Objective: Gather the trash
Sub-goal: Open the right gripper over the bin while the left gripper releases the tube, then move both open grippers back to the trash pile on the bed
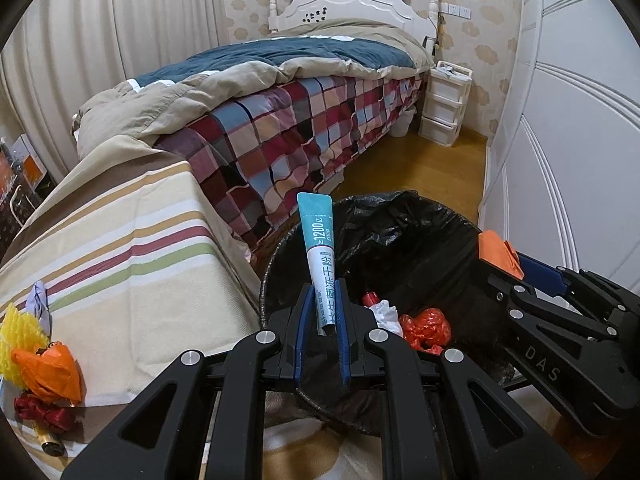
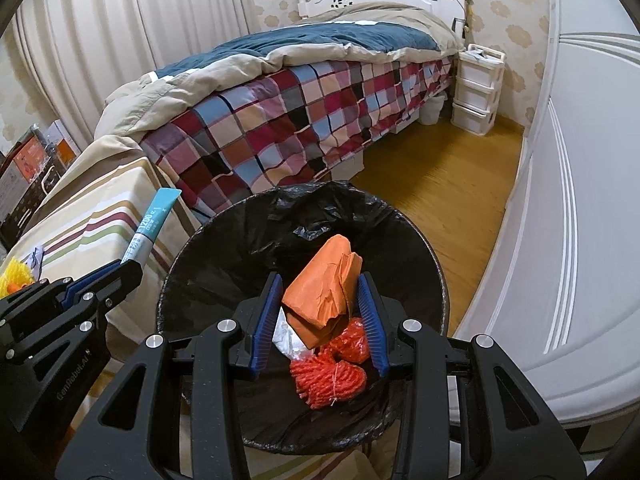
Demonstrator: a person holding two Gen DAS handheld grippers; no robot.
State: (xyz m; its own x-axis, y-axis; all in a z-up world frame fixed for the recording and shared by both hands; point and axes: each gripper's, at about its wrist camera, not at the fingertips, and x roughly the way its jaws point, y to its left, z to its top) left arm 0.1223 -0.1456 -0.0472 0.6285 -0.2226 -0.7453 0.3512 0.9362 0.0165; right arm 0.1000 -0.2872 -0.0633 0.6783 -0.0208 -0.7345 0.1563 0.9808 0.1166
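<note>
My left gripper [image 1: 323, 312] is sitting right up close to the lens, clenched tight on a teal-and-white sachet [image 1: 319, 248] that's poking straight up out of the blue pads. The stick is hanging over the near left rim of the bin [image 1: 267, 280], which is wearing a black liner [image 1: 400, 232]. Down inside the bin I'm seeing a red plastic scrap [image 1: 426, 322] and some white crumpled stuff [image 1: 385, 314] beside it.

My right gripper [image 2: 326, 312] is grasping an orange paper wad [image 2: 326, 288], the pads pressing it from both sides, and it's hovering right over the middle of the bin opening. Under it, in the bin, red string bundles [image 2: 328, 378] are lying next to a bit of white plastic [image 2: 286, 338]. In the left view that same wad is peeking out at the right edge, over the far rim.

Going outward: to the left of the bin a striped cloth [image 1: 120, 264] is covering some low surface, and more trash is waiting on it, a yellow mesh thing [image 1: 18, 336], an orange scrap [image 1: 48, 372], a red ribbon [image 1: 42, 414] and a gold tube [image 1: 50, 442], all bunched together near the corner. Behind the bin a bed [image 1: 280, 128] with a checked sheet and a blue-and-tan duvet is running back to a white headboard [image 1: 348, 0]. A white drawer unit [image 1: 444, 104] is standing by the bed's far end, on a wood floor [image 1: 420, 172], with white wardrobe doors [image 1: 560, 160] on the right.
</note>
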